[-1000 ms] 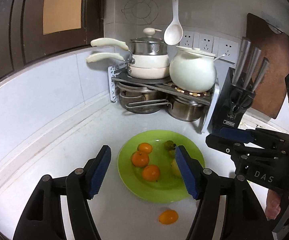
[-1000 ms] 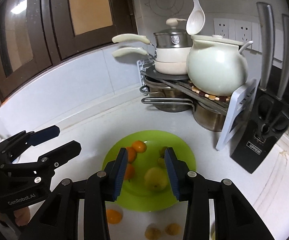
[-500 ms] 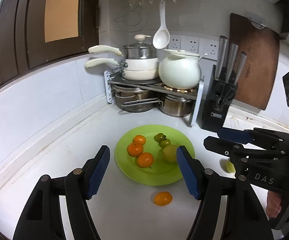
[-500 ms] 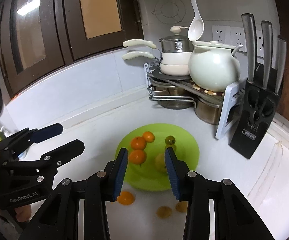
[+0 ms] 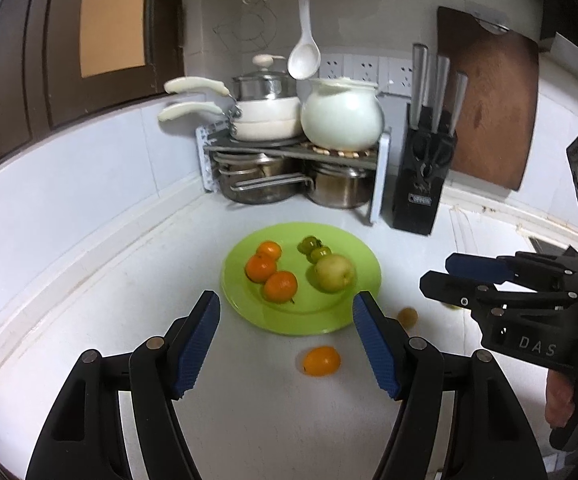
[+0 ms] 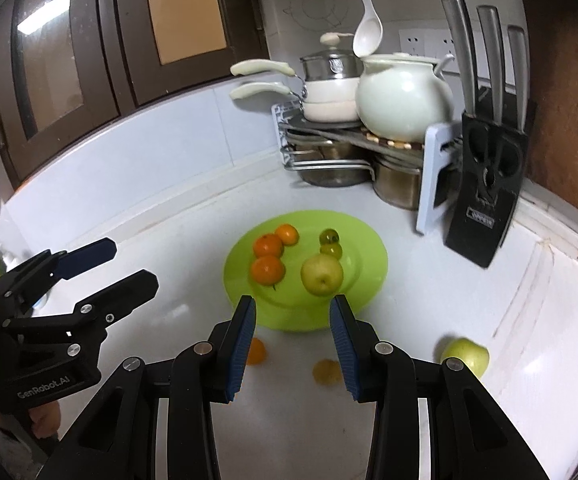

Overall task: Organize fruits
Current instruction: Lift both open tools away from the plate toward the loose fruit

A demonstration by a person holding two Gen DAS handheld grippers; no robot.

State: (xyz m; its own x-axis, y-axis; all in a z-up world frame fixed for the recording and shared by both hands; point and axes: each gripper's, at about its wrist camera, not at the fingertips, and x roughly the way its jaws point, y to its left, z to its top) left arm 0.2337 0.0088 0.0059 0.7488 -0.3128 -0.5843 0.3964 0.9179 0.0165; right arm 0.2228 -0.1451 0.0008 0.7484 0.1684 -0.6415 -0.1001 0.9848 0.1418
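Observation:
A green plate (image 5: pixel 351 240) (image 6: pixel 365 248) holds three oranges (image 5: pixel 281 286) (image 6: pixel 267 270), two small green fruits (image 5: pixel 315 248) (image 6: pixel 330 243) and a yellow-green pear (image 5: pixel 335 272) (image 6: pixel 321 275). On the counter in front of it lie a loose orange (image 5: pixel 321 361) (image 6: pixel 258 352), a small brownish fruit (image 5: pixel 407 316) (image 6: pixel 327 372) and a green apple (image 6: pixel 467 356). My left gripper (image 5: pixel 287 306) (image 6: pixel 131 262) hovers open before the plate's near rim. To its right, my right gripper (image 6: pixel 293 306) (image 5: pixel 437 273) has its jaws narrowly apart with nothing between them.
A corner rack (image 5: pixel 289 152) with white pots and steel pans stands behind the plate. A black knife block (image 5: pixel 425 176) and a wooden board (image 5: pixel 489 96) stand at the back right. A white ladle (image 5: pixel 304 60) hangs above. The counter's raised lip runs along the left and right.
Both grippers have drawn back from the plate, which now looks smaller and farther. The loose fruits on the counter have come into view. Neither pair of jaws has visibly changed.

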